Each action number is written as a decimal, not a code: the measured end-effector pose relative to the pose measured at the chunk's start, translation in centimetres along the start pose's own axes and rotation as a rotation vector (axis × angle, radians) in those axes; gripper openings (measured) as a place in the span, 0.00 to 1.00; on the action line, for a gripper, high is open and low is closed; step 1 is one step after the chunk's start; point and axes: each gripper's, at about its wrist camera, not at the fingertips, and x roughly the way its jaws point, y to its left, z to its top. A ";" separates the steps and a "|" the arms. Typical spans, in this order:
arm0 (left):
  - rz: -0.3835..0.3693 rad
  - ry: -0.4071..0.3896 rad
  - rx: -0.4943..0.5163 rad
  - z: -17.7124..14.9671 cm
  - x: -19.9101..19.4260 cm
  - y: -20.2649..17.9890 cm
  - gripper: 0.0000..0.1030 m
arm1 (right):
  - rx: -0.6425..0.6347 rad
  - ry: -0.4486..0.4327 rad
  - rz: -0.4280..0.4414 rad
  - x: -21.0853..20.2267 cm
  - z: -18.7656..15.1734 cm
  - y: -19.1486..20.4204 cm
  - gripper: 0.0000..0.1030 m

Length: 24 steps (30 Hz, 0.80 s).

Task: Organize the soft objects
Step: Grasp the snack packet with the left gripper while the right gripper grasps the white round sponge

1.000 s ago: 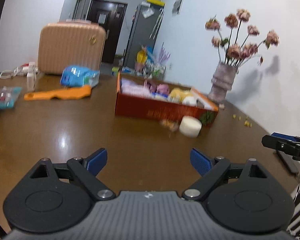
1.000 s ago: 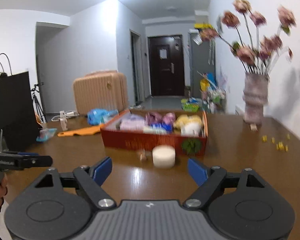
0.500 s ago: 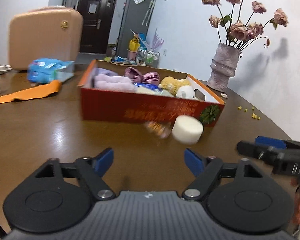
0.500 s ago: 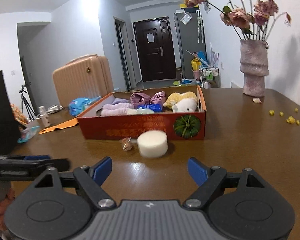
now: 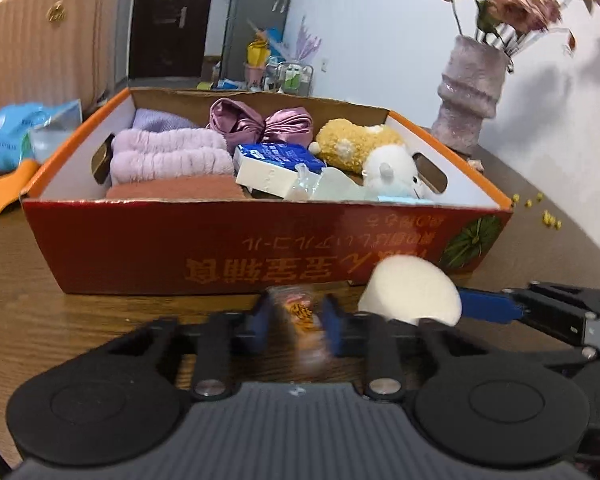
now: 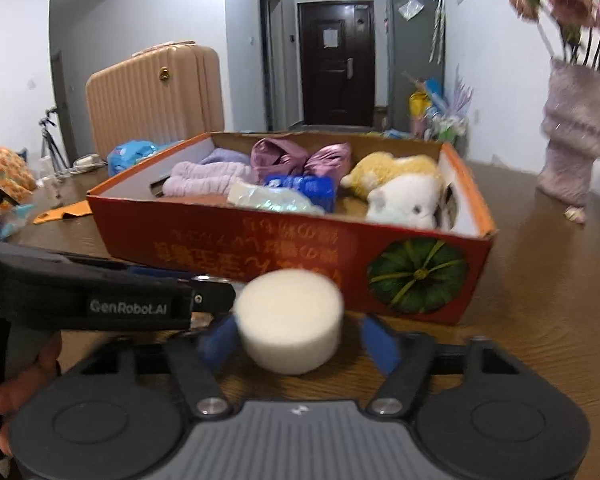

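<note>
A brown wood-grain table (image 5: 60,320) is seen in a white-walled room, with a ribbed beige hard-shell suitcase (image 6: 156,92) and a dark door behind. A red cardboard box with orange rim and pumpkin print (image 5: 260,248) is set on the table; lilac folded towels (image 5: 168,156), a mauve satin bow (image 5: 260,124), a blue-and-white carton (image 5: 276,162), a yellow plush toy (image 5: 352,142) and a white plush toy (image 5: 392,168) are packed inside it. A fuzzy pinkish vase of dried roses (image 5: 470,92) is placed beyond the box, to its right.

Left gripper (image 5: 296,320): jaws are narrowed around a small crinkly orange-patterned wrapped item (image 5: 298,308), just in front of the box wall; actual contact cannot be told, blurred.

Right gripper (image 6: 296,340): jaws are held apart, with a white round foam puck (image 6: 290,320) bracketed between the blue fingers (image 6: 380,344); a gap is visible on the right side. The puck is located on the table, right in front of the box, beside the wrapped item.
</note>
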 end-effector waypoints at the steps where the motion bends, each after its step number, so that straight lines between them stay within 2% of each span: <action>1: -0.004 -0.003 -0.004 -0.1 -0.1 0.1 0.16 | -0.007 -0.005 -0.006 0.0 0.0 0.2 0.51; 8: -0.013 -0.002 -0.008 0.0 -0.1 0.2 0.14 | 0.018 -0.007 0.010 -0.1 0.0 -0.2 0.49; 13: 0.013 -0.007 0.020 -0.2 -0.3 -0.3 0.14 | 0.042 -0.007 0.026 -0.1 0.0 -0.7 0.49; 15: 0.048 0.008 0.026 -0.2 -1.0 -0.6 0.14 | 0.055 -0.016 0.022 -0.3 -0.1 -0.8 0.48; 17: 0.038 -0.009 0.003 -0.6 -3.1 -0.6 0.14 | 0.030 -0.012 -0.033 -1.1 -0.6 -0.1 0.48; 20: 0.003 -0.034 -0.029 -2.0 -7.5 -0.5 0.14 | 0.035 -0.014 -0.026 -3.7 -2.4 0.8 0.49; 24: 0.008 -0.059 -0.017 -5.0 -13.4 -0.5 0.14 | 0.074 -0.016 -0.052 -8.5 -5.6 2.0 0.49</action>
